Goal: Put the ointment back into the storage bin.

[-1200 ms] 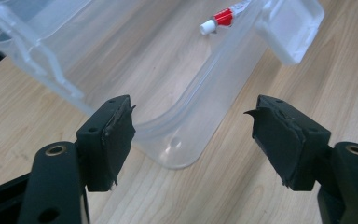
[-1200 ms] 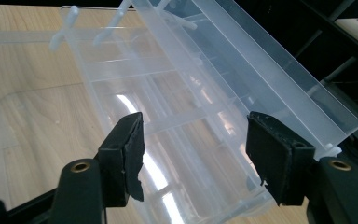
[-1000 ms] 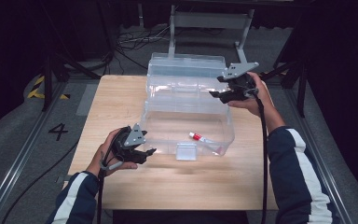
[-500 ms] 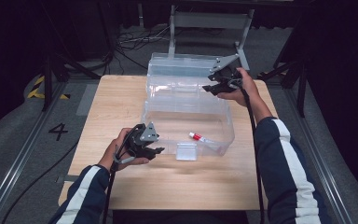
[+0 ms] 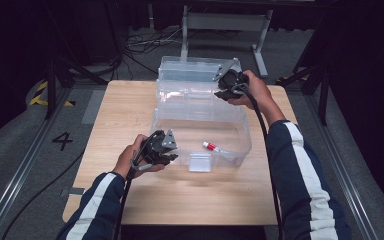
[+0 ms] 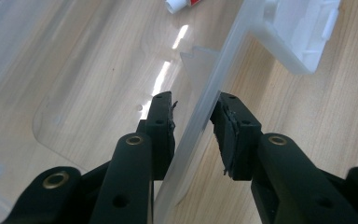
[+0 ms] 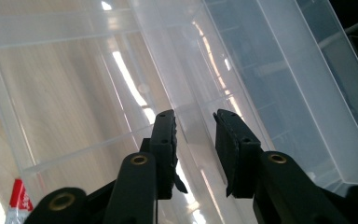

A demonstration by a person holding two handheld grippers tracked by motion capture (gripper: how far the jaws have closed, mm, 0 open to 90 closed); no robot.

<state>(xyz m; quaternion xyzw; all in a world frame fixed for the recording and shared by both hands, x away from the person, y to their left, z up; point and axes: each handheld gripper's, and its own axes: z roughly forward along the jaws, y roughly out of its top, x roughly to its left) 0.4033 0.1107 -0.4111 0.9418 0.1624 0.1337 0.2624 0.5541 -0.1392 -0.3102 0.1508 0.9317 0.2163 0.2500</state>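
My left tongs released astride clear box near wall, seen from left gripper view, right tongs released over rear rim, tube inside at 5 o'clock, wooden worktop beneath.

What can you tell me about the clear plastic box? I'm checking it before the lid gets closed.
The clear plastic box stands open on the wooden table, its hinged lid tipped back behind. A white latch is at its front. Inside lies a small red-and-white tube. The left gripper straddles its front wall, jaws open; the right gripper is at the lid.
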